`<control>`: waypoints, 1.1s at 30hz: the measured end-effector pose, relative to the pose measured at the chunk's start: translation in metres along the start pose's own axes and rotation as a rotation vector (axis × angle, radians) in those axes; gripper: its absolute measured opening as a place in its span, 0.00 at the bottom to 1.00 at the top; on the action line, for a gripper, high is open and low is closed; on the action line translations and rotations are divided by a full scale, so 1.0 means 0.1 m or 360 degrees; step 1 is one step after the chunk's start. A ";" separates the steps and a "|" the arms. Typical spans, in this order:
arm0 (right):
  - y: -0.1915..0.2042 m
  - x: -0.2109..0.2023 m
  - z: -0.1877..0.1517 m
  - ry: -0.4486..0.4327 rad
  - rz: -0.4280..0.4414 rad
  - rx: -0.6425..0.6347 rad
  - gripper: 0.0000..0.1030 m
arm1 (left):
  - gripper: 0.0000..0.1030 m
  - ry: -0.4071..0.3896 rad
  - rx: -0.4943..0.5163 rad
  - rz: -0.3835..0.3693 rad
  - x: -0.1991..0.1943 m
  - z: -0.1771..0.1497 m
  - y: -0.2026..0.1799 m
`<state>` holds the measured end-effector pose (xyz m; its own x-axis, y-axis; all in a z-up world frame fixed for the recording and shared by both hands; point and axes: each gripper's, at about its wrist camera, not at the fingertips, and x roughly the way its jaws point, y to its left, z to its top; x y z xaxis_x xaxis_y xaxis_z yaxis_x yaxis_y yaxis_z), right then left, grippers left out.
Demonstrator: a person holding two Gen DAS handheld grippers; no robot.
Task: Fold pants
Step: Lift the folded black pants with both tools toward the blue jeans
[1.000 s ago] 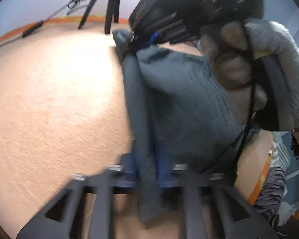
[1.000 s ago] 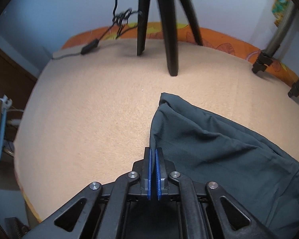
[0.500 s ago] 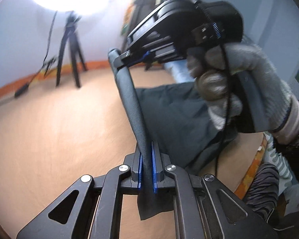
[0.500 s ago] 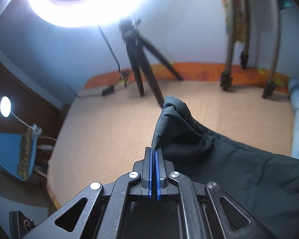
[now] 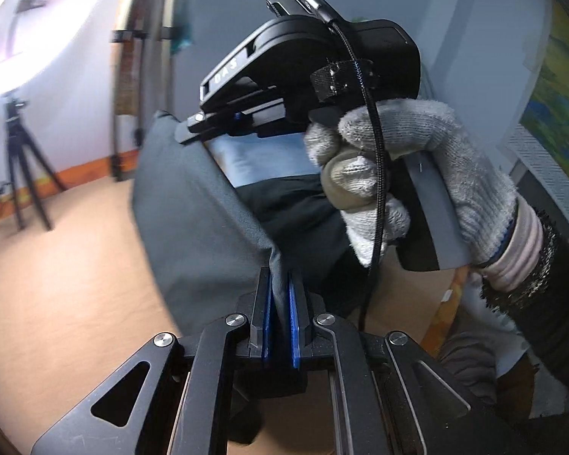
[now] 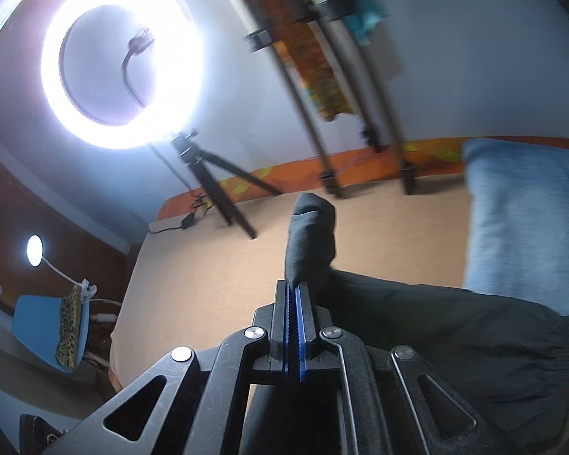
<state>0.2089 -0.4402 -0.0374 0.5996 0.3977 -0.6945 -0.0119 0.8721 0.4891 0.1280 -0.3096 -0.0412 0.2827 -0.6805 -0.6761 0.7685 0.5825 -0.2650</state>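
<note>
Pants pinched by left gripper and right gripper.

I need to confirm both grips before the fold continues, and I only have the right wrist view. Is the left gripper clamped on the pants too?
Observer: Yes, the left gripper is shut on a fold of the pants.
Operator: Can you see my right gripper from there?
Observer: Yes, the right gripper pinches the cloth's upper corner, held by a gloved hand.
Operator: How does the cloth lie between the two?
Observer: It stretches between them as a raised edge, above the tan surface.
</note>
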 end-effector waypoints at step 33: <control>-2.32 -0.63 -0.49 -0.0300 0.0020 0.0449 0.00 | 0.06 0.0154 0.0022 -0.0278 1.63 0.10 -0.96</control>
<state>0.1344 -0.6539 -0.1332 0.7387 0.3252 -0.5904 0.1859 0.7437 0.6422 0.1063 -0.4809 -0.1188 0.0882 -0.7245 -0.6836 0.8092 0.4523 -0.3750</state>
